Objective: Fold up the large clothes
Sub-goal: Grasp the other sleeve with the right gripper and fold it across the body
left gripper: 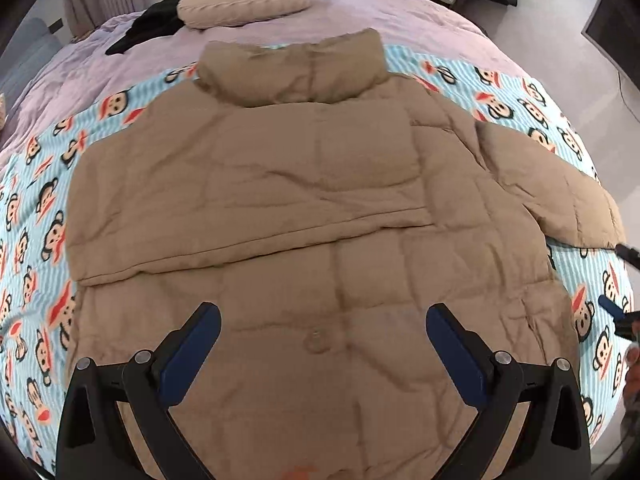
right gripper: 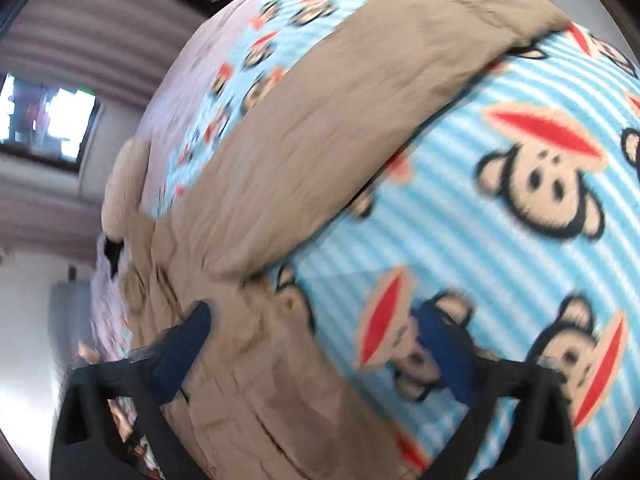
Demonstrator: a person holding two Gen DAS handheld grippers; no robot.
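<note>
We see the left gripper (left gripper: 323, 350) hanging over the lower back of the tan puffer jacket (left gripper: 312, 208), its 2 blue-padded fingers (left gripper: 192, 356) spread wide and holding nothing. The jacket lies flat on the monkey-print blanket (left gripper: 36, 216), collar away from us, 1 sleeve (right gripper: 320, 128) stretched outward. Our right gripper (right gripper: 320, 344) is also spread wide, 1 finger over the jacket's edge, the other over the blanket; the blur hides any contact.
</note>
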